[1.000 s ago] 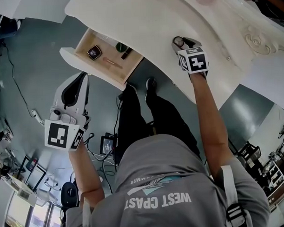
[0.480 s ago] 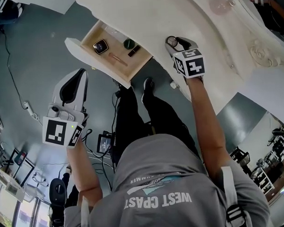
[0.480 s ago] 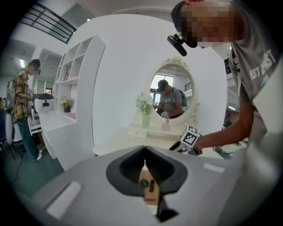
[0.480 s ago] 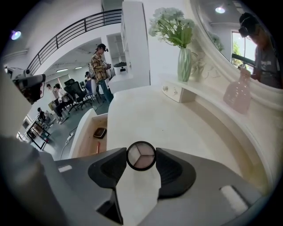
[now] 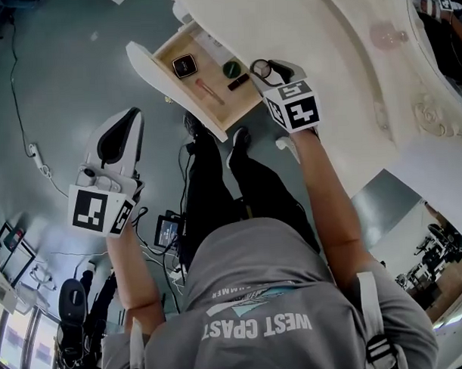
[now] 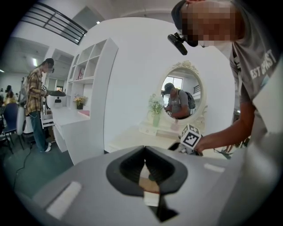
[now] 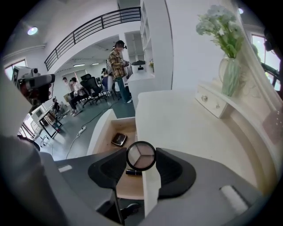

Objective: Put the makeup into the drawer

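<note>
At the upper centre of the head view, an open drawer is shown, with a white front and a pale wooden floor, drawn out from a white dressing table.

Contents of the drawer:
- A square compact, dark with a bronze lid, is laid toward the upper left end.
- A slim pinkish stick is laid along the middle of the floor.
- A round dark green item is set near the table side.
- A short dark tube is placed just below the green item.

Right gripper: its jaws are closed on a round eyeshadow compact, whose black rim and three pale pans are turned to the camera. The compact is held upright at the border where the drawer meets the tabletop. In the right gripper view it is seen above the dark tube and to the right of the square compact.

Left gripper: its jaws are brought together with nothing between them. It is held at the left of the head view, over the grey floor, well apart from the drawer.

Surroundings:
- A glass vase of pale flowers is stood at the upper right of the right gripper view.
- An oval mirror is seen at the centre of the left gripper view.
</note>
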The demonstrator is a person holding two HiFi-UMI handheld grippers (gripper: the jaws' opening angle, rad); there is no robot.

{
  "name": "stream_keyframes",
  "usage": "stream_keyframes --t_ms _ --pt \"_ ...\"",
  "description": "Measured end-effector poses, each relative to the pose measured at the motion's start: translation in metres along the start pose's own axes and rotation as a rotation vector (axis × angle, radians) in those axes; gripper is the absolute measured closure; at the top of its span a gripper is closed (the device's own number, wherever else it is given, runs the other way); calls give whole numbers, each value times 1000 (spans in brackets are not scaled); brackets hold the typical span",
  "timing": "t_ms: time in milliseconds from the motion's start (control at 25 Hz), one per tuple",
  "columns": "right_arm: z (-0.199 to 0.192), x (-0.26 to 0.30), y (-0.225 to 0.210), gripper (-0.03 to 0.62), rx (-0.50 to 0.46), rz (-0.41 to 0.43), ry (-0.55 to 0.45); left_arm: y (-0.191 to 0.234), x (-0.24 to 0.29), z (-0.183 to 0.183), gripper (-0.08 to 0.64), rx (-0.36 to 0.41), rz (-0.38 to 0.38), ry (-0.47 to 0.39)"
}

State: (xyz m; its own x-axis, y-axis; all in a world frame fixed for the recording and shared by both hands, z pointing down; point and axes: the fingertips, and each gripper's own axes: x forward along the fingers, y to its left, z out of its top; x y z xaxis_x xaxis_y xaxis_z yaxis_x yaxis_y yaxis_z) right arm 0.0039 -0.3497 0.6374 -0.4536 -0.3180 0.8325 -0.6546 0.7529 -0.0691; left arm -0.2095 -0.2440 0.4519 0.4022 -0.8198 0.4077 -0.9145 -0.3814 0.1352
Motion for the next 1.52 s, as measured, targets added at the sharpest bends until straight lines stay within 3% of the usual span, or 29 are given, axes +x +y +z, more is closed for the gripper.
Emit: stream_keyframes --t_ms 400,760,1520 --pt "24 55 71 377 -107 109 41 43 -32 -21 557 -49 81 -10" --pt "14 105 97 377 -97 156 120 72 -51 -41 557 -86 128 -3" --pt "-36 181 91 377 -55 101 268 100 -76 -80 557 -132 182 41"
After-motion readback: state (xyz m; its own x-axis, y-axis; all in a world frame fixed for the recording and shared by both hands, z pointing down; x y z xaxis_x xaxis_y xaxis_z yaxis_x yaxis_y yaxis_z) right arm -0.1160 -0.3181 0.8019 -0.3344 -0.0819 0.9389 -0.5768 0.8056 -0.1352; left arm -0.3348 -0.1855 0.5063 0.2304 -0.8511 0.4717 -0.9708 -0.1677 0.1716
